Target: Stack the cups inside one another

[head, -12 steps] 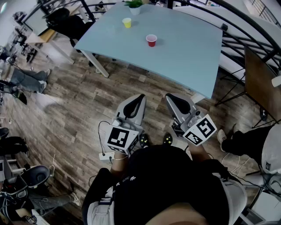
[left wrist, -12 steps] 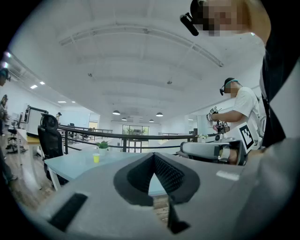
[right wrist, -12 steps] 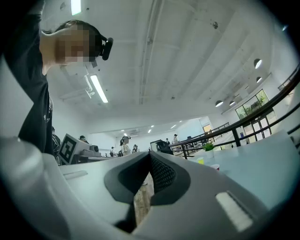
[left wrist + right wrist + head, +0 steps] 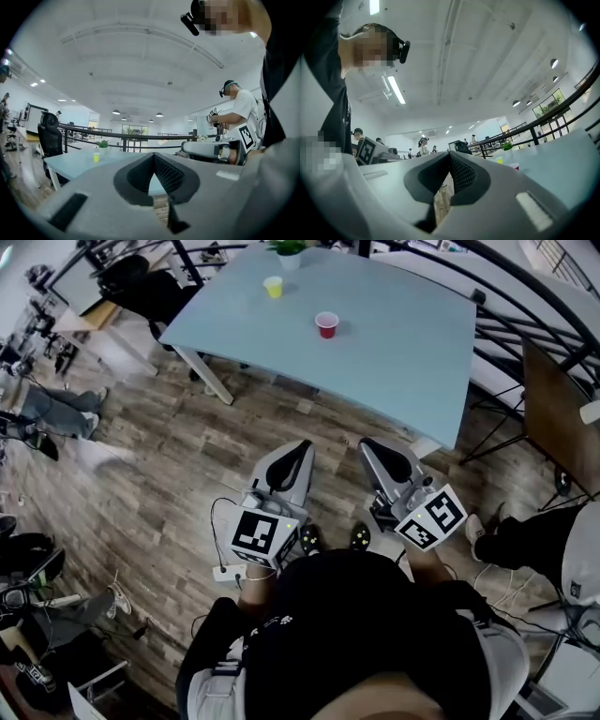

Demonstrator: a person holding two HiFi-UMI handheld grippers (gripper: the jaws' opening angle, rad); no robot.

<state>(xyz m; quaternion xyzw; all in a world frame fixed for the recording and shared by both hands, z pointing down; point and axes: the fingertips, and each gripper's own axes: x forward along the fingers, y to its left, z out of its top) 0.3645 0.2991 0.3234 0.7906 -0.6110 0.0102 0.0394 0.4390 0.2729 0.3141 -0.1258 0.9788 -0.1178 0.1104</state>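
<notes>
Nothing held in left gripper (image 4: 301, 450) or right gripper (image 4: 371, 447): both clenched tip to tip, side by side at lower centre of the head view, above the wooden floor (image 4: 169, 474). Well apart from them, at the top of the frame on the pale table (image 4: 403, 362): red cup (image 4: 326, 324) and, up-left of it, yellow cup (image 4: 273, 287), upright and separate. Probably the approach, with no stacking begun. Next: step up to the table, spread one pair of jaws, close on a cup's wall.
</notes>
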